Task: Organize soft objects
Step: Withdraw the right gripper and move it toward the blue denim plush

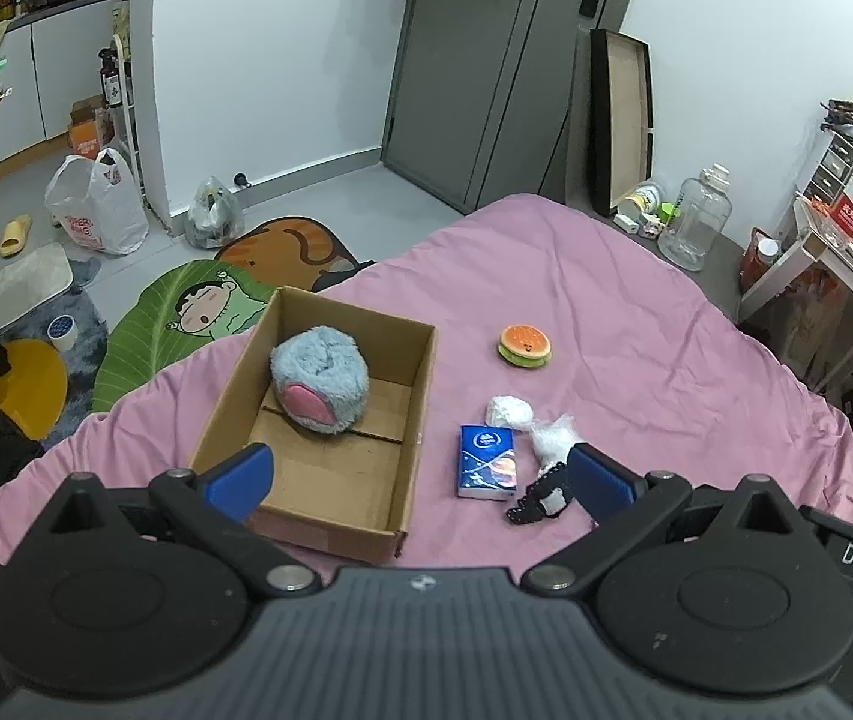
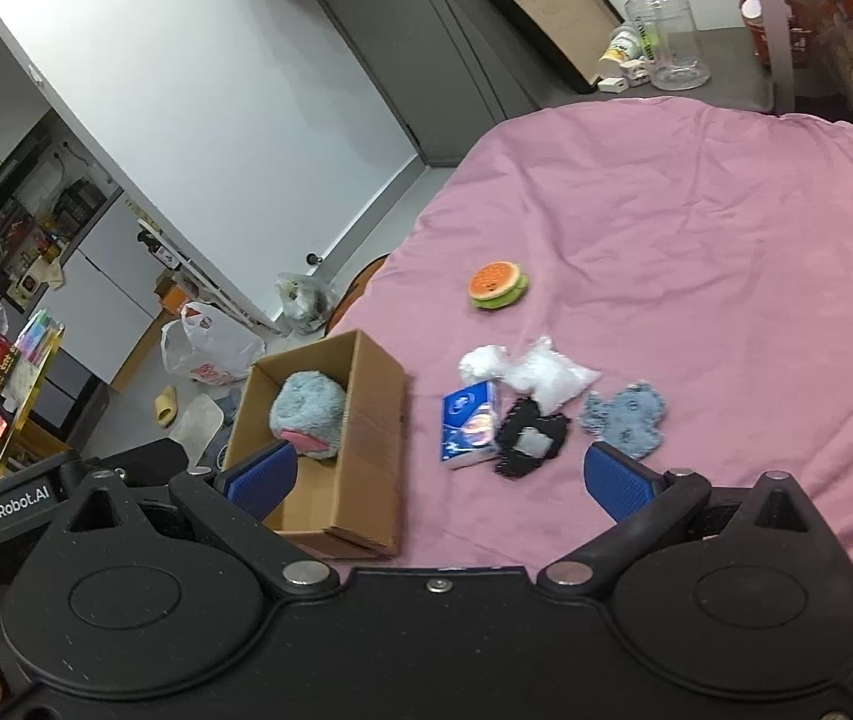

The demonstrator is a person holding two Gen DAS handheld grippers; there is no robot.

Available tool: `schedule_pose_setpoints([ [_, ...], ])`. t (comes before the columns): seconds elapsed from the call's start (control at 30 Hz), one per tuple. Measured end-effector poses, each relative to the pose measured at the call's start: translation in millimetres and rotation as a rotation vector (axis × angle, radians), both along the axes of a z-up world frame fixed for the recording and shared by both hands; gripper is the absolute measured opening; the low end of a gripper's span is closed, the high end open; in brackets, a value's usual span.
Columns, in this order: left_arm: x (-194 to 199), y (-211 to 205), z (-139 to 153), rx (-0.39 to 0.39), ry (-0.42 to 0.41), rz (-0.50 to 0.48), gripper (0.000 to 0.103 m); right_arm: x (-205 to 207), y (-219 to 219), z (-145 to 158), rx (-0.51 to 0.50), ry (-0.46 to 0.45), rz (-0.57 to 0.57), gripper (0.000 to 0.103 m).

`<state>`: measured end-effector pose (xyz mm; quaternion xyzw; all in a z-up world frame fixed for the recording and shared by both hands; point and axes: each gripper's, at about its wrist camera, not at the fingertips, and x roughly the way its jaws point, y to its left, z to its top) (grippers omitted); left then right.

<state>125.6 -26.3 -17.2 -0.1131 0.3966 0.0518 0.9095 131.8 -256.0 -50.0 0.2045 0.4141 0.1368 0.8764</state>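
Soft objects lie on the pink bedspread (image 1: 636, 312) ahead of two pairs of tongs, and both pairs are spread wide with nothing between their blue pads. The left tongs (image 1: 420, 477) hover low over the bed: the left pad hangs over the near corner of the cardboard box (image 1: 408, 480), while the right pad sits just above the black patch (image 1: 537, 498), though whether it touches the patch cannot be told. The right tongs (image 2: 441, 477) are likewise wide apart and empty, one pad over the near end of the box (image 2: 366, 462), the other near the grey-blue fluffy piece (image 2: 627, 420) without touching it.

Between the pads of each pair lies a tight cluster: the blue tissue pack (image 1: 486, 462) beside the box, the black patch (image 2: 528, 438) touching it, then a crumpled white wad (image 1: 509, 411) and a clear plastic bag (image 1: 552, 438) just behind. The grey-blue piece appears only in the right wrist view, beside the clear bag (image 2: 546, 378).

Inside the box rests a fluffy grey-blue plush (image 1: 319, 378) with a pink patch, toward its far end. Farther out on the bedspread, well apart from the cluster, sits a burger-shaped toy (image 1: 524, 346).
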Motion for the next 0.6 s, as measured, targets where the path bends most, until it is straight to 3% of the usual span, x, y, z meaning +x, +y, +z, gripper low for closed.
schedule_pose_setpoints([
  [0.6,4.0,-47.1,-7.2,0.024,-0.026,-0.021,0.103,7.1,-63.7,-10.6,-0.03,0.025,-0.062,0.103],
])
